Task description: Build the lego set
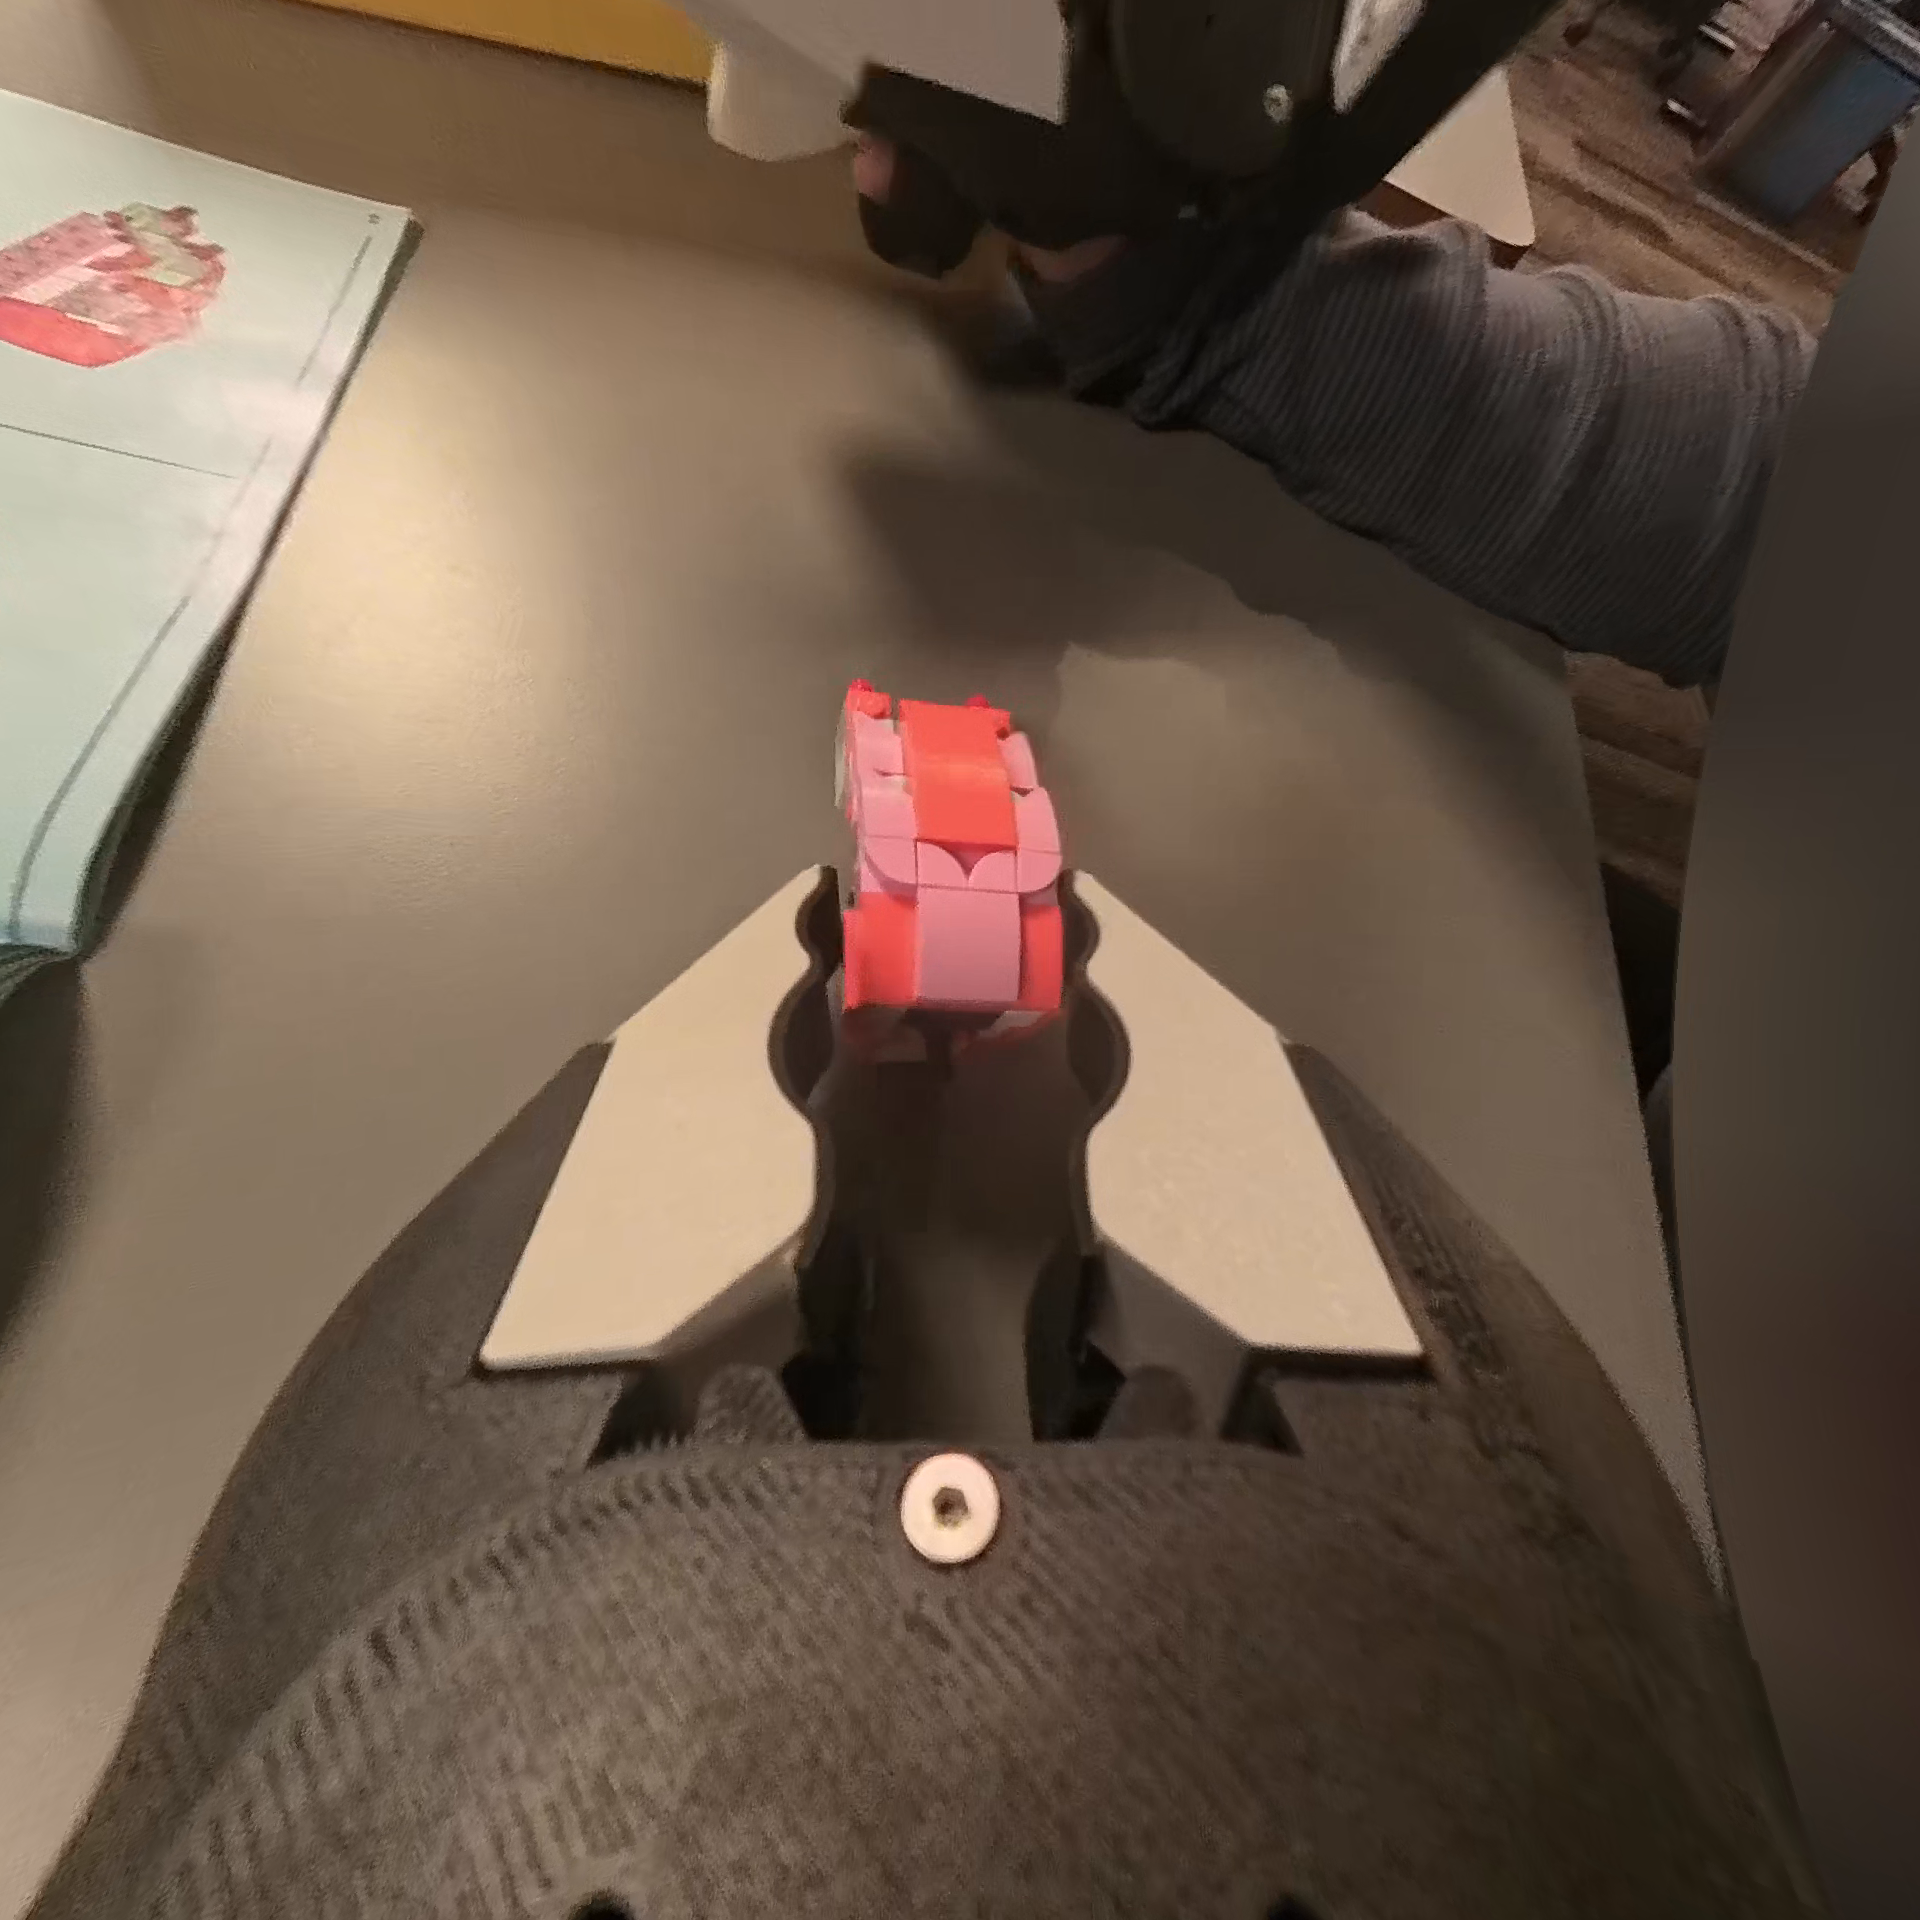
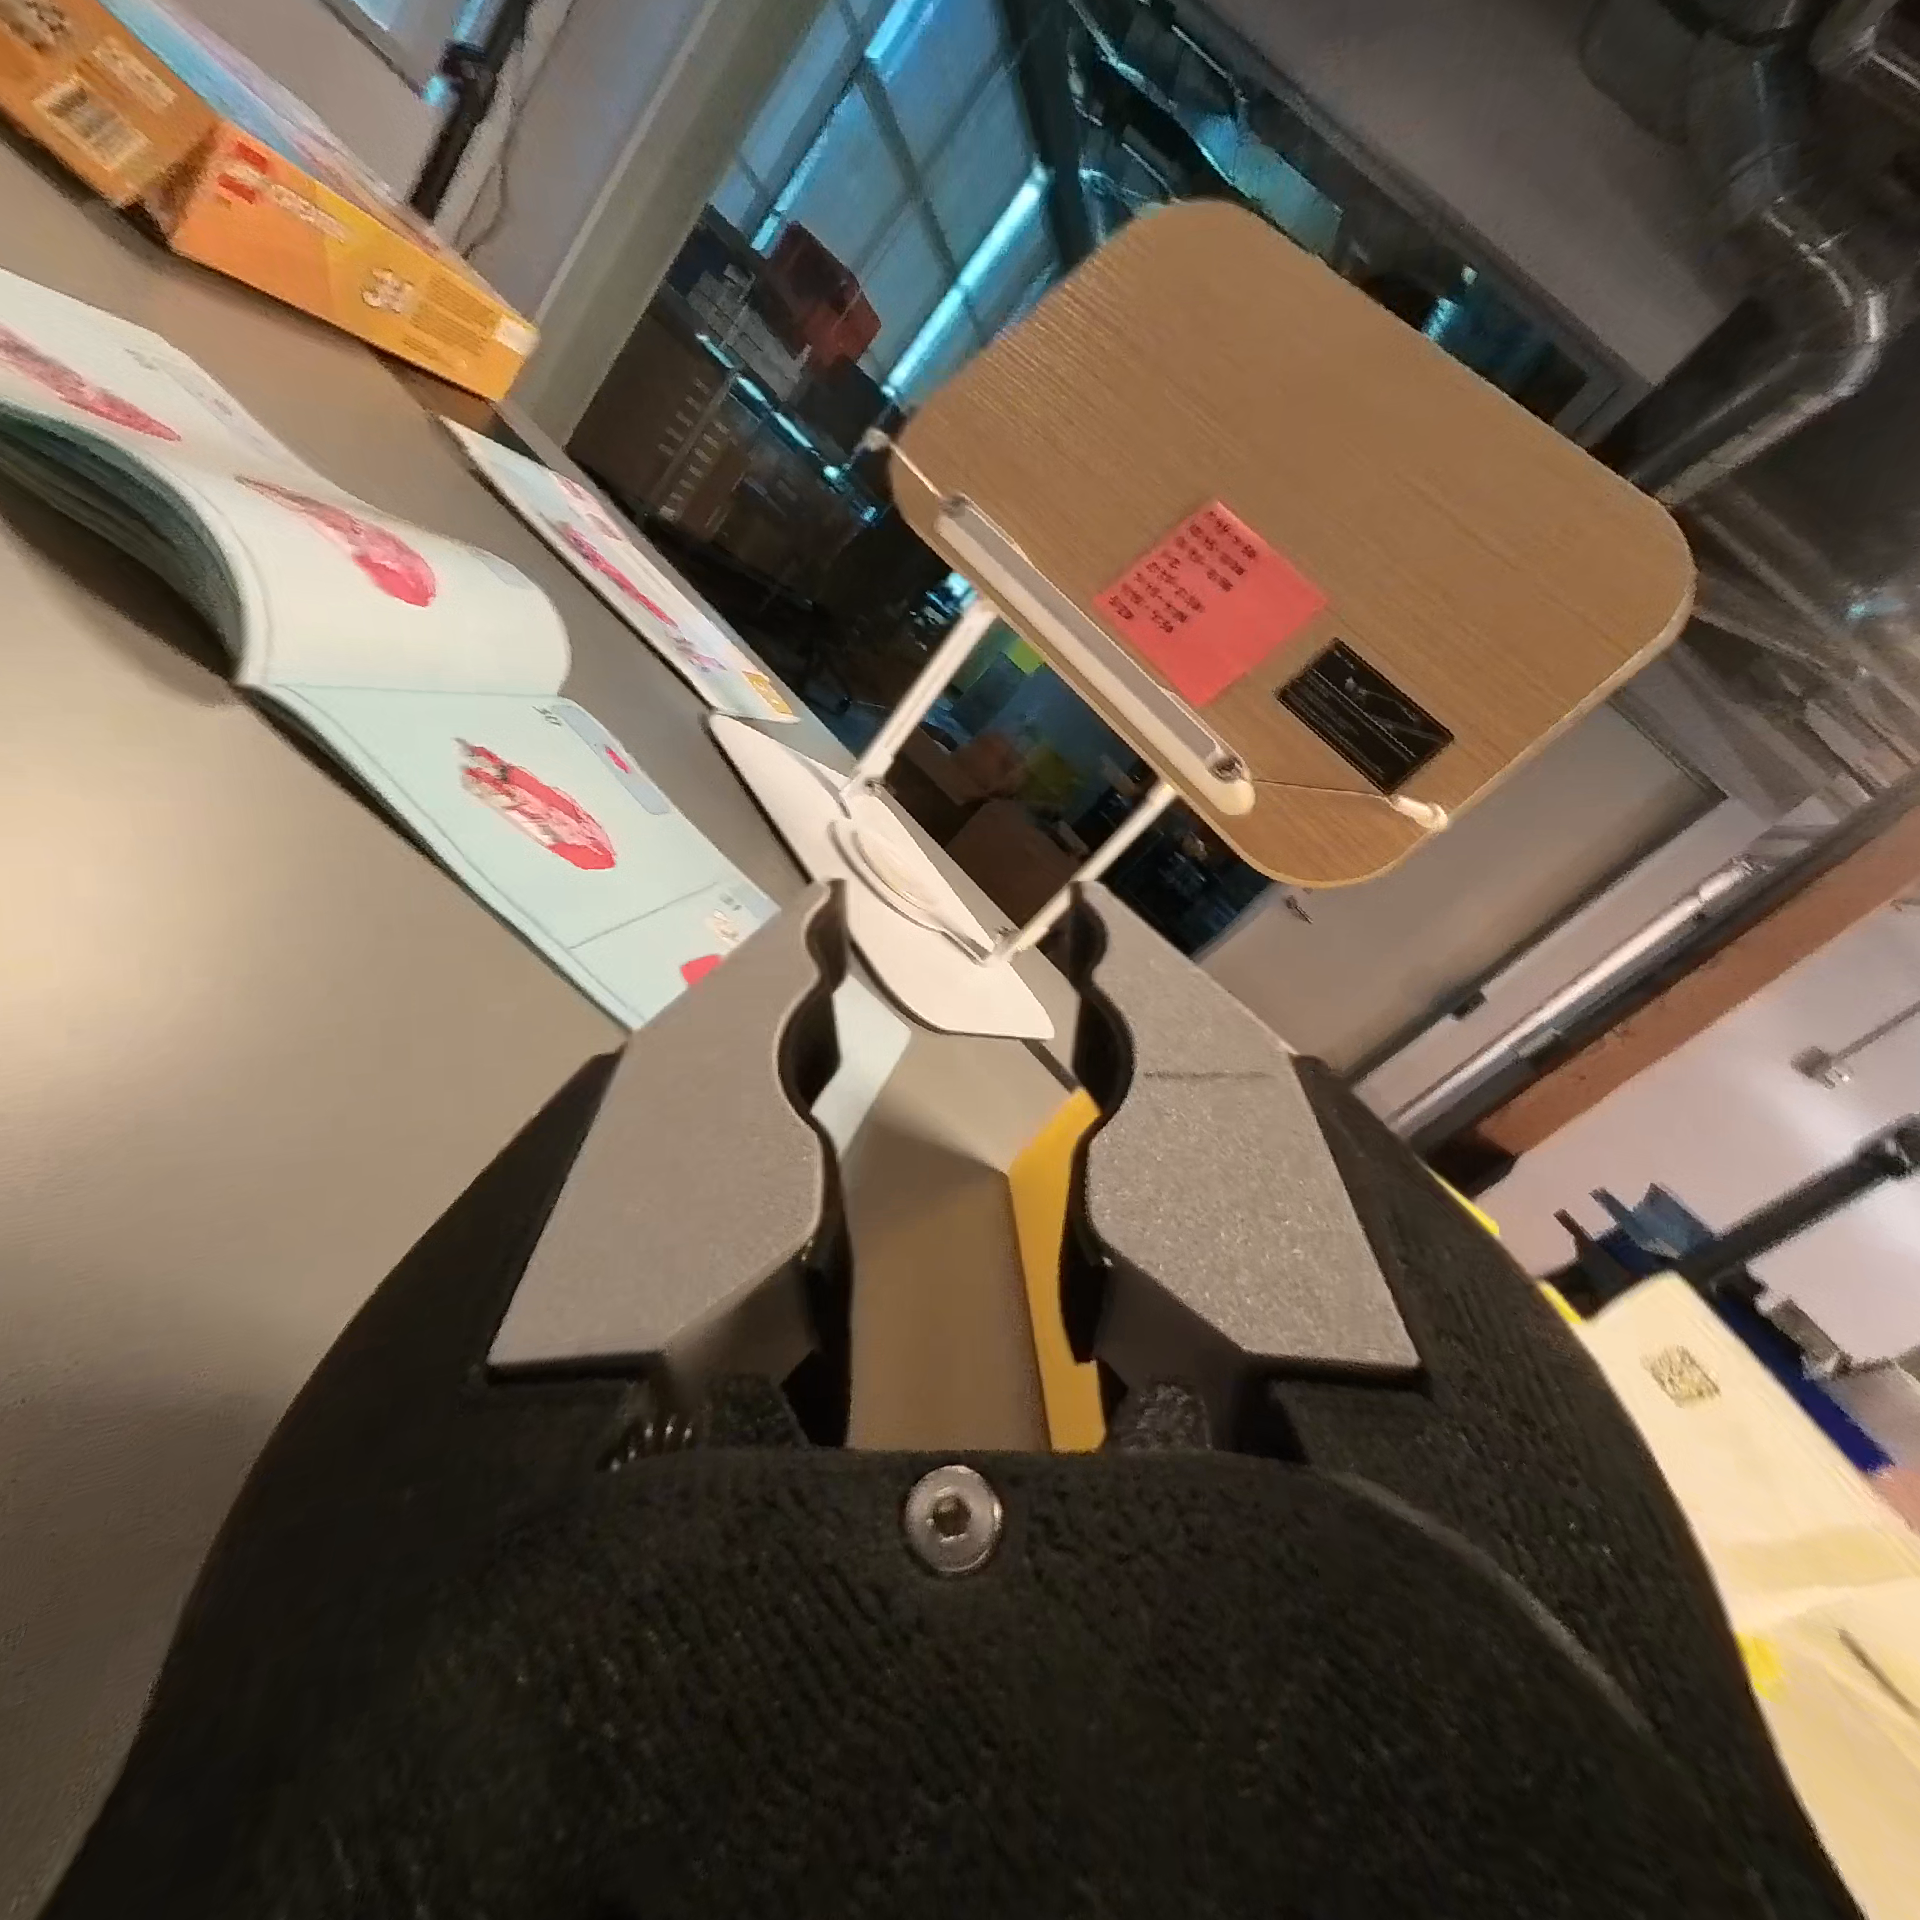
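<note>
Left wrist view: the left tool (image 1: 954,935) is seen closed partway on a red and pink brick model (image 1: 951,883), which is gripped at its near end, the fingertips (image 1: 821,914) pressed to both sides, in the middle of the frame above the grey counter (image 1: 582,644). An open booklet (image 1: 156,416) is laid at the upper left. At the upper right the other tool (image 1: 935,208) is glimpsed, blurred, beside a grey ribbed sleeve (image 1: 1455,447).

Right wrist view: the right tool (image 2: 954,935) is held partly open, nothing between its fingers (image 2: 1143,997); only counter and a yellow strip (image 2: 1065,1247) are seen through the gap. Just beyond the tips a white stand base (image 2: 935,966) is set, carrying a wooden board (image 2: 1351,436) with a pink note (image 2: 1210,603). The booklet (image 2: 416,665) is spread at centre left, an orange box (image 2: 343,260) at upper left
</note>
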Demonstrator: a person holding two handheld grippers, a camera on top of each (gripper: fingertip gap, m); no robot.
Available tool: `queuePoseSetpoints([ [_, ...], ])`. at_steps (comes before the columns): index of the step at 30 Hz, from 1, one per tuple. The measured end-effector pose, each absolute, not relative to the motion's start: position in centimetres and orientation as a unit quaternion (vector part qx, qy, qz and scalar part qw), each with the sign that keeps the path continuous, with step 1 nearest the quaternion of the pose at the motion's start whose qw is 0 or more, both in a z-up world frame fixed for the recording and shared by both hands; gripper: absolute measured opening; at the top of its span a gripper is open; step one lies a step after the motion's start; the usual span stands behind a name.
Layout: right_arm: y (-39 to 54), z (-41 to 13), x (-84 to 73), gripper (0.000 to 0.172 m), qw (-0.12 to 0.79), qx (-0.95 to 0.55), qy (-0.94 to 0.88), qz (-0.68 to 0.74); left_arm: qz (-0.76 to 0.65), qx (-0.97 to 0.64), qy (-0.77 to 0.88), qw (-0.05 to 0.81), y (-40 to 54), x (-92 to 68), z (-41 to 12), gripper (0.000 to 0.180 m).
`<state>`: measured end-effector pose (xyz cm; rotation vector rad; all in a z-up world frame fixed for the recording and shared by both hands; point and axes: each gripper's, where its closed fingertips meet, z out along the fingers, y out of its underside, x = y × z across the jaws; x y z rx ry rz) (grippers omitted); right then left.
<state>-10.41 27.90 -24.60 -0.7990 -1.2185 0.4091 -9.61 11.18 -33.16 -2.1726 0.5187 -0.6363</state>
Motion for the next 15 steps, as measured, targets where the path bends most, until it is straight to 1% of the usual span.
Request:
queuePoseSetpoints([
  [1, 27.2, -24.7, -10.7, 0.056, 0.725, -0.345, -0.569, 0.177, -0.243, -0.861, 0.195, 0.402, 11.4, -10.0, -33.2, 0.041],
  [3, 25.3, -25.2, -11.4, 0.075, 0.721, -0.293, -0.612, 0.139, -0.229, -0.867, 0.158, 0.413, 12.0, -11.3, -33.1, 0.041],
  [5, 22.3, -26.6, -12.6, 0.087, 0.696, -0.237, -0.665, 0.128, -0.228, -0.865, 0.113, 0.432, 12.6, -12.8, -32.7, 0.041],
  [7, 19.5, -28.2, -13.6, 0.092, 0.667, -0.191, -0.709, 0.123, -0.249, -0.851, 0.072, 0.457, 13.0, -13.8, -31.7, 0.041],
  [10, 15.9, -29.2, -14.6, 0.091, 0.659, -0.130, -0.733, 0.110, -0.287, -0.829, 0.040, 0.479, 13.0, -14.4, -30.3, 0.041],
  [15, 13.3, -29.4, -15.6, 0.066, 0.680, -0.083, -0.725, 0.073, -0.300, -0.824, 0.060, 0.476, 12.7, -13.5, -29.9, 0.041],
])
